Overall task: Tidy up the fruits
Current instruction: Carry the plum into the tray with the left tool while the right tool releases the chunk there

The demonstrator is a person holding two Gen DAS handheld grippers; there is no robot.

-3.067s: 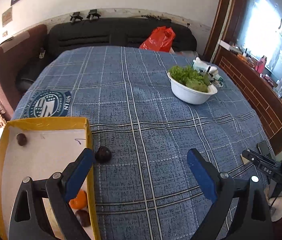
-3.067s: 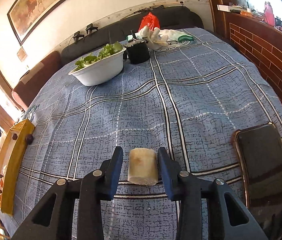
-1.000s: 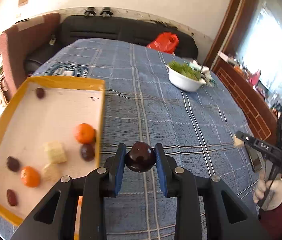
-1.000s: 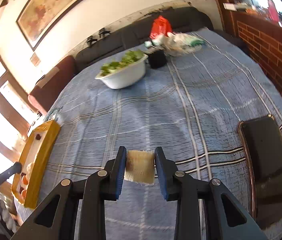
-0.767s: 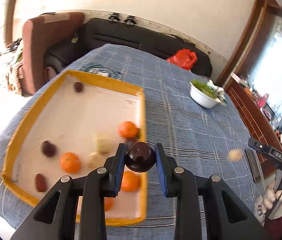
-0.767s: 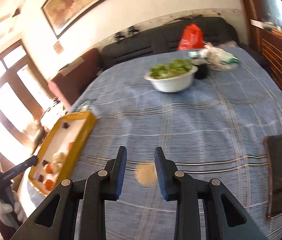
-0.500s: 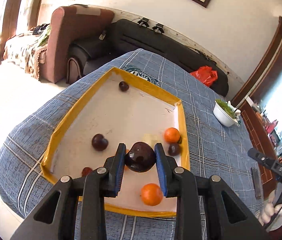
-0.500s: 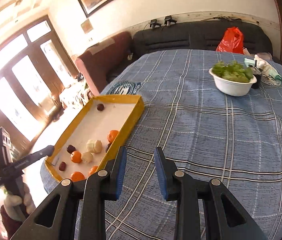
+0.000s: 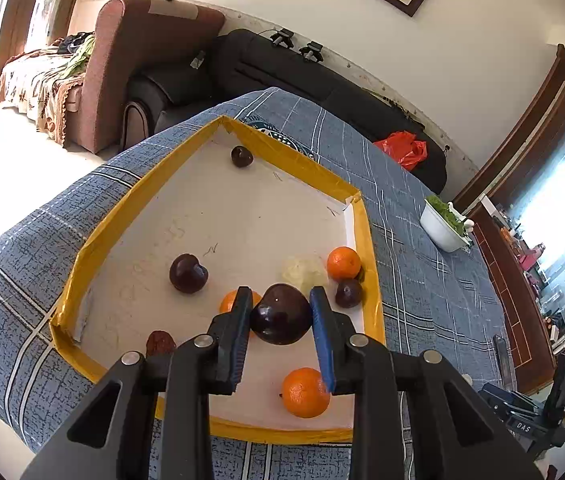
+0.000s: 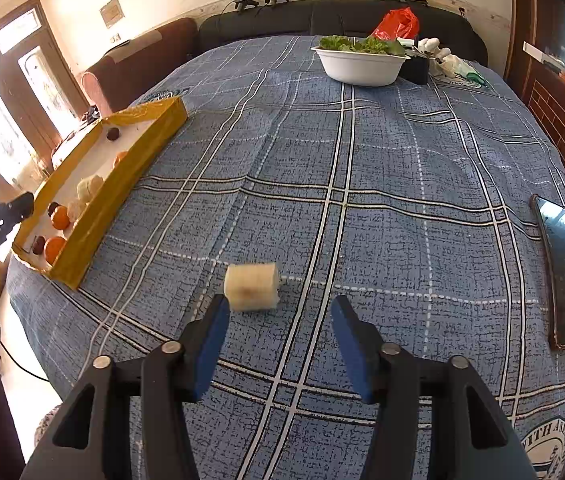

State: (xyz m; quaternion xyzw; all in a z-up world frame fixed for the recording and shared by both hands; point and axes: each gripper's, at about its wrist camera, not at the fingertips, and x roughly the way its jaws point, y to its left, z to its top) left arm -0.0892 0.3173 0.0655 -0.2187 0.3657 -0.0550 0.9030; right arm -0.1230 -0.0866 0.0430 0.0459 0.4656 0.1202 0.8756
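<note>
My left gripper (image 9: 280,316) is shut on a dark plum (image 9: 280,314) and holds it above the yellow-rimmed tray (image 9: 134,192). The tray holds oranges (image 9: 305,393), dark plums (image 9: 188,273) and pale banana pieces (image 9: 302,271). My right gripper (image 10: 278,320) is open above the blue checked tablecloth. A pale banana piece (image 10: 251,287) lies on the cloth just beyond its left finger (image 10: 210,336). The tray also shows in the right wrist view (image 10: 122,176) at the far left.
A white bowl of greens (image 10: 362,62) stands at the far side of the table, with a black cup (image 10: 414,68) and a red bag (image 10: 396,24) behind. A black phone (image 10: 562,276) lies at the right edge. Sofas line the wall.
My left gripper carried the plum from the cloth to above the tray. My right gripper has opened and the banana piece it held now lies on the cloth.
</note>
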